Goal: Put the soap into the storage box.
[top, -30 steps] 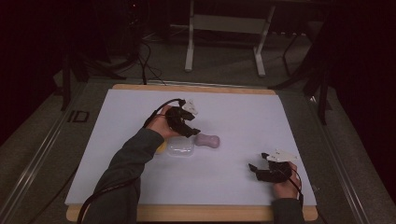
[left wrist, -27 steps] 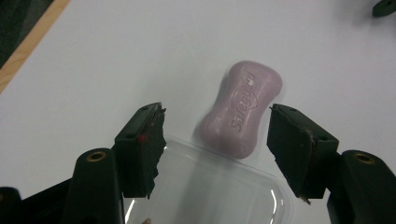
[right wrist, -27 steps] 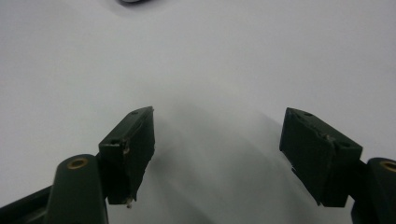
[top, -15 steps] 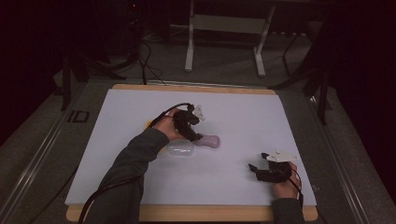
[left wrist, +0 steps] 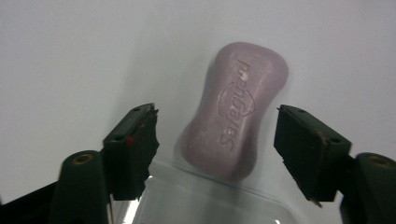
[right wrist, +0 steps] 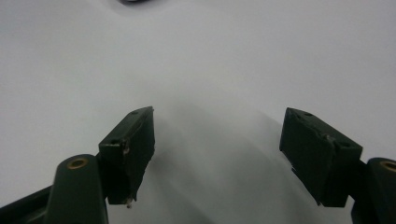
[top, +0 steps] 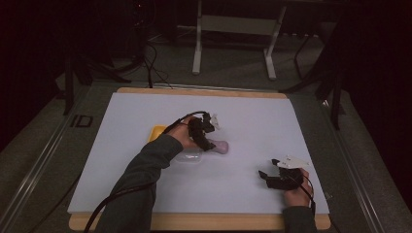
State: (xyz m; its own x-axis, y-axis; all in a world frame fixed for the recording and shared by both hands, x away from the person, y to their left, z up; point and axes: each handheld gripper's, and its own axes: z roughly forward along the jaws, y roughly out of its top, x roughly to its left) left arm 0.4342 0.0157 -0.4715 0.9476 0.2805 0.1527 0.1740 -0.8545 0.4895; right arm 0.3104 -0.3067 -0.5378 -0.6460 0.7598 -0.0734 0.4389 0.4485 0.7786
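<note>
Left hand-held gripper [left wrist: 215, 135] over the white counter [top: 301, 126], jaws spread wide and holding nothing. We see the purple soap bar [left wrist: 236, 109] lying directly ahead, between the two jaws and touching neither; its near end rests on the edge of a clear plastic container [left wrist: 205, 200] just below the jaws. The bar is waisted in outline, matte, with "Safeguard" embossed lengthwise. A yellow object [top: 158, 132] lies just behind the left hand. Right hand-held gripper [right wrist: 217, 154], well apart, likewise gapes empty above bare counter.
</note>
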